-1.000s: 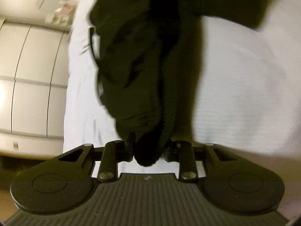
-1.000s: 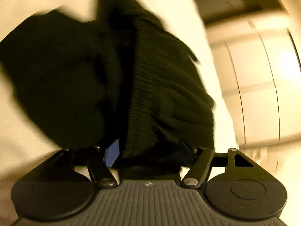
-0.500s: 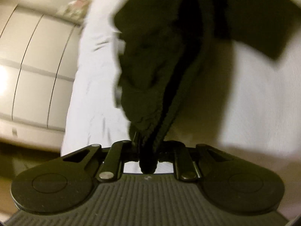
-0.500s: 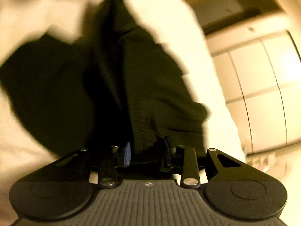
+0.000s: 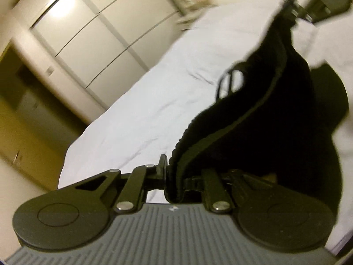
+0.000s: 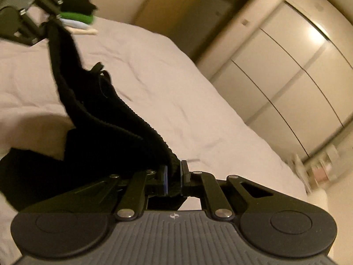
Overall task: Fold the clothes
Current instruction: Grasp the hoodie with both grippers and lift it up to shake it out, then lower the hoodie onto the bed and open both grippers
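Both ends pinched: left gripper [image 5: 175, 176] clamped tight on the ribbed band of the black garment [image 5: 275, 114], right gripper [image 6: 173, 177] clamped tight on the same band's other end. Strung up between the two over the white bed [image 6: 176, 92], rest drooping. Best kept taut and level, then lowered flat. Thick, soft knit, corded elastic edge. Folded pile [image 6: 77, 18] far left.
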Motion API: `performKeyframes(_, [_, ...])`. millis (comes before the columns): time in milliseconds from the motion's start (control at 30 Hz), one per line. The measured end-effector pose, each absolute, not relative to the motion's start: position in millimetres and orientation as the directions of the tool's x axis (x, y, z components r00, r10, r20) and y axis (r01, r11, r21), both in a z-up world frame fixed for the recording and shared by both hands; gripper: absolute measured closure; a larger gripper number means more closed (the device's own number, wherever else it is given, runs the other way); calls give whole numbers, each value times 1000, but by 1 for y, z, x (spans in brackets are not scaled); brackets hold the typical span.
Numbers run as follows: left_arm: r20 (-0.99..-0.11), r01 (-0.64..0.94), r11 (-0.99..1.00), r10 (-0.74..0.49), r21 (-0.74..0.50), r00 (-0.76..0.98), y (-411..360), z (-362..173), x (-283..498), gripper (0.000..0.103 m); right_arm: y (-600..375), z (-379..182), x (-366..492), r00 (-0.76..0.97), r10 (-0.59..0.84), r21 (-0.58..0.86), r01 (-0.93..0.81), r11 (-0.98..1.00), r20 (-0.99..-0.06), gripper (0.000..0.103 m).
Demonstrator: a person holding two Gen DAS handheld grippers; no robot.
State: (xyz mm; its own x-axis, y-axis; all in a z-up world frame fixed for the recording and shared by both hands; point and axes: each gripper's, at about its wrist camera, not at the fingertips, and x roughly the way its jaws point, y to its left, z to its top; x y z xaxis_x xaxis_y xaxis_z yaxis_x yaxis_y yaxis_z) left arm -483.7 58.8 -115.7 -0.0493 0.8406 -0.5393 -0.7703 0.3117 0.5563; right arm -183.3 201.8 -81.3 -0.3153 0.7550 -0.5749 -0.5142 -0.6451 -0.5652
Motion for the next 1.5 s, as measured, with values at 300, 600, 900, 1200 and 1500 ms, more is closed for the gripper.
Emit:
performKeyframes(300, [-418,-881,-51,866,470,-273,-21,-20,-390,92,186,-13,-109,-515,734,-635,-398,-662,-443,96])
performKeyframes(600, [-235,-861,-359,858,360,-456,-74,119,-381,92,230,118,-91,-756,641,-717,-373,-589,-133,96])
performKeyframes(900, [-153,-766,-523,780,373,-607,-46,231,-467,92,297,228,-224,-870,492,-739,-311,-598,-32,96])
performKeyframes(1200, [147,-464,-740,593,487,-792,1,408,-539,91,360,370,-401,-851,478,-690,-481,-541,219,97])
performKeyframes(1500, [280,-324,-763,542,559,-793,-30,443,-404,91,361,453,-334,-828,396,-628,-560,-541,397,96])
